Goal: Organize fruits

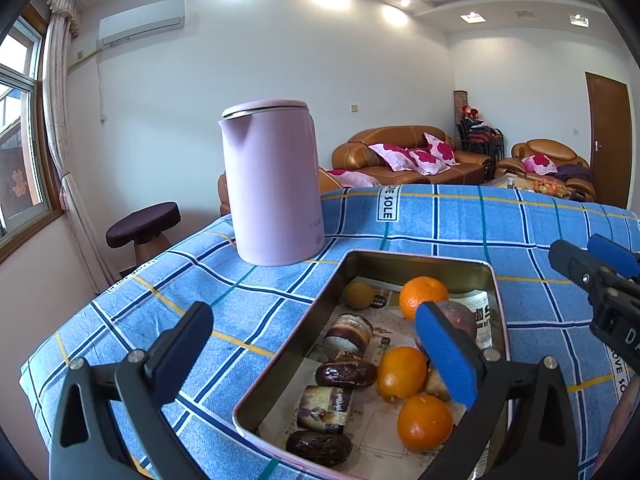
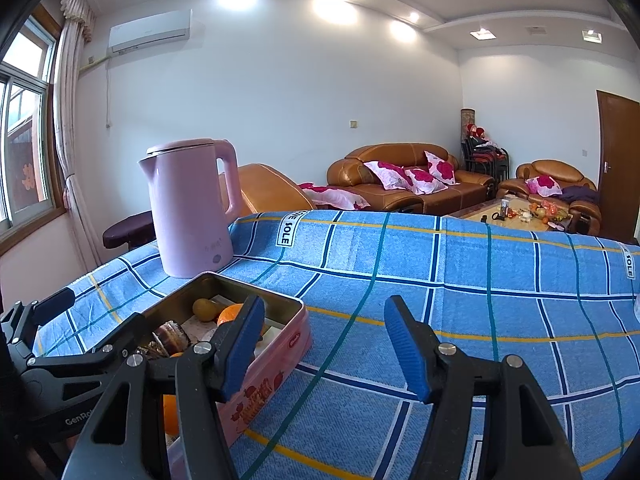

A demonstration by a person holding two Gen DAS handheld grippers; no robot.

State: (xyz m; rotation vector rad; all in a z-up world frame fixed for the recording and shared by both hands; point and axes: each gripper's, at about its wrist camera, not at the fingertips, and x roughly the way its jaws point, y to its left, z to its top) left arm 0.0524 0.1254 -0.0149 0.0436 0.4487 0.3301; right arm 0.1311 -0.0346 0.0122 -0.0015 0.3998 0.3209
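Left wrist view: left gripper (image 1: pixel 320 344) hangs wide open and empty over a tin (image 1: pixel 420 262) of oranges (image 1: pixel 424 420) on a blue checked tablecloth (image 1: pixel 248 304).
Right gripper (image 2: pixel 326 344), at three o'clock, part-open, holds nothing; pink kettle (image 1: pixel 272 184) at eleven.

So in the tin (image 1: pixel 420 262) I count three oranges (image 1: pixel 423 297), two dark dates (image 1: pixel 346 374), two striped cake-roll looking pieces (image 1: pixel 348 334), one purplish round fruit (image 1: pixel 460 318) and one small yellowish one (image 1: pixel 359 295). One pink kettle (image 1: pixel 272 184) on the bench.
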